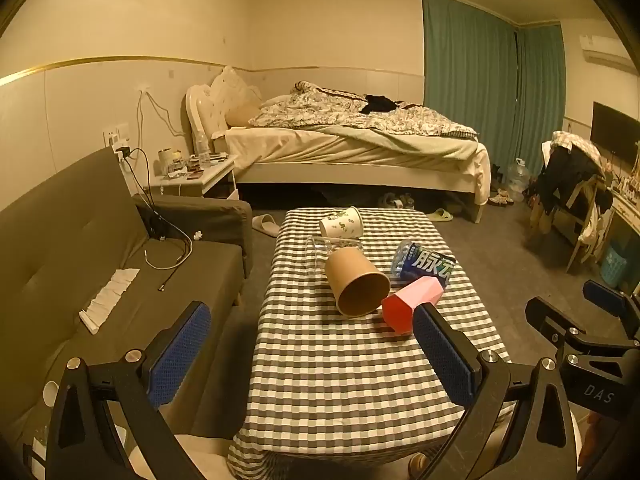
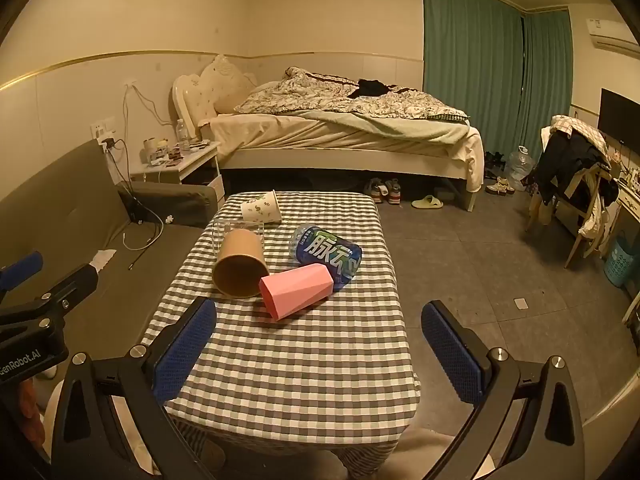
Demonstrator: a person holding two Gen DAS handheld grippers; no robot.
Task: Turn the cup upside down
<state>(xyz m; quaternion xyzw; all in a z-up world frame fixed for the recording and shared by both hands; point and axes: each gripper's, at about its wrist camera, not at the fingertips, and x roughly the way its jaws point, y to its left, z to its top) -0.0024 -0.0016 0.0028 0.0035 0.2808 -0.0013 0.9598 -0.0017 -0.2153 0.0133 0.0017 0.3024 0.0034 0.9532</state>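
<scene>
Right wrist view: both the right gripper (image 2: 318, 348) and left gripper (image 1: 312, 356) hang spread, empty; ahead, the brown paper cup (image 2: 240, 266) and faceted pink plastic cup (image 2: 296, 290) lie sideways, nothing flipped yet.

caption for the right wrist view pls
Open right gripper hovers over checked table with pink cup lying on its side.

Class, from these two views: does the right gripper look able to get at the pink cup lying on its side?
Probably yes. The right gripper is open, and the pink cup lies just ahead of it on the checked table, with only bare cloth between. The brown cup sits close beside it.
</scene>
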